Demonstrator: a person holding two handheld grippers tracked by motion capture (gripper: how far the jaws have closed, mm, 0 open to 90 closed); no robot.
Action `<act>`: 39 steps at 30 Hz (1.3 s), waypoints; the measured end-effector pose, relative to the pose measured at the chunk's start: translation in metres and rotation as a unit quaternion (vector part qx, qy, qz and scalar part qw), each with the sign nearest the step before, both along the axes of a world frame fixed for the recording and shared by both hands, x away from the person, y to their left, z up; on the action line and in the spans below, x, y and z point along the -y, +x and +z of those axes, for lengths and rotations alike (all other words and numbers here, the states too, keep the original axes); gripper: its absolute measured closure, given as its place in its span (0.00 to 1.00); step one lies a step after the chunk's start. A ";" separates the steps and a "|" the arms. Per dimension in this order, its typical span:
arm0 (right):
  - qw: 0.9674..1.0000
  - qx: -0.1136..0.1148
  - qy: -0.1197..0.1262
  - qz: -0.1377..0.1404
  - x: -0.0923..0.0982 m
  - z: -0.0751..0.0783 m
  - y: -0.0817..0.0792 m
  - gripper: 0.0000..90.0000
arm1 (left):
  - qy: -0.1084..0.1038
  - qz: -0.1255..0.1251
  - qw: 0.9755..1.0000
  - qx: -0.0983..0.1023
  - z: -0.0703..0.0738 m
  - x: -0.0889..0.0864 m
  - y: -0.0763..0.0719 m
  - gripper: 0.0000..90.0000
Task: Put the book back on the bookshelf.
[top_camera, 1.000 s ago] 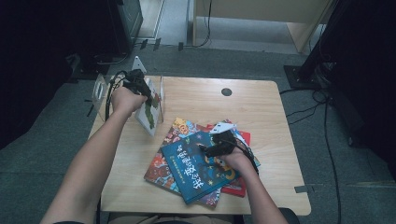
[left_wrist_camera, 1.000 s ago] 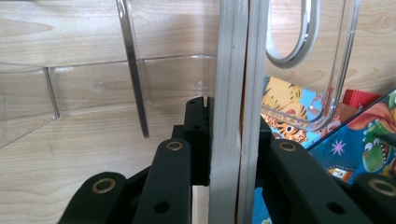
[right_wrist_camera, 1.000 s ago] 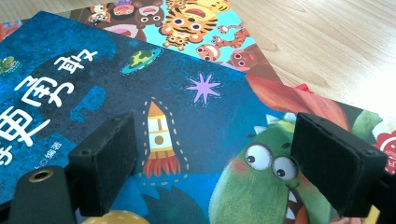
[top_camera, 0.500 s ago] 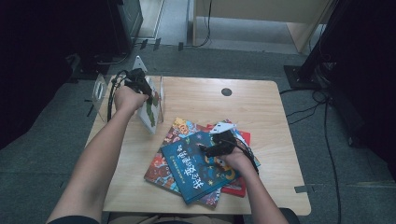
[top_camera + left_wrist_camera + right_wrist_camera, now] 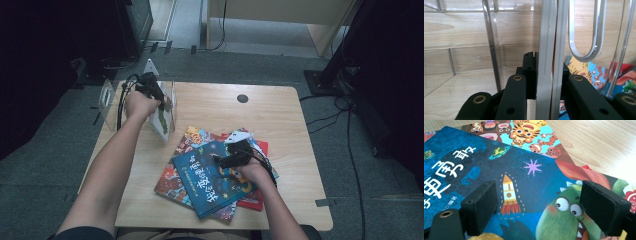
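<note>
My left gripper [image 5: 159, 100] [image 5: 546, 65] is shut on the top edge of a thin picture book [image 5: 163, 120] [image 5: 548, 35]. The book stands upright in a clear acrylic rack [image 5: 107, 95] [image 5: 491, 45] at the table's far left. My right gripper [image 5: 225, 161] [image 5: 541, 206] is open, its pads [image 5: 482, 205] spread wide just over the cover of a blue book [image 5: 210, 180] [image 5: 474, 167] showing a rocket and a green dinosaur. That blue book tops a loose pile, above a tiger book [image 5: 192, 140] [image 5: 524, 132] and a red book [image 5: 255, 200] [image 5: 579, 172].
The wooden table [image 5: 280, 120] has a dark round hole [image 5: 242, 98] near its far edge. A shiny U-shaped divider [image 5: 584, 50] of the rack stands just beside the held book. Cables and dark furniture ring the table on the floor.
</note>
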State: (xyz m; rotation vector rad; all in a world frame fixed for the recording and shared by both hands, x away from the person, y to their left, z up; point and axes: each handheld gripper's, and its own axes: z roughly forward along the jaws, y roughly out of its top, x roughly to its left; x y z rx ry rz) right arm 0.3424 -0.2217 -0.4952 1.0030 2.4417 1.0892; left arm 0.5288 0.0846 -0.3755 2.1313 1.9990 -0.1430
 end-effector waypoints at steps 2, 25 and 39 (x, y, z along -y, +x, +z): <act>1.000 0.000 0.000 0.000 0.000 0.000 0.000 0.16 | 0.001 -0.001 1.000 0.000 0.000 0.001 0.001 0.86; 1.000 0.001 0.000 0.000 0.000 0.000 0.000 0.16 | 0.007 -0.002 1.000 -0.003 -0.007 0.003 0.005 0.86; 1.000 0.000 0.000 0.000 0.000 0.000 0.000 0.16 | 0.003 -0.006 1.000 -0.002 -0.011 0.006 0.006 0.85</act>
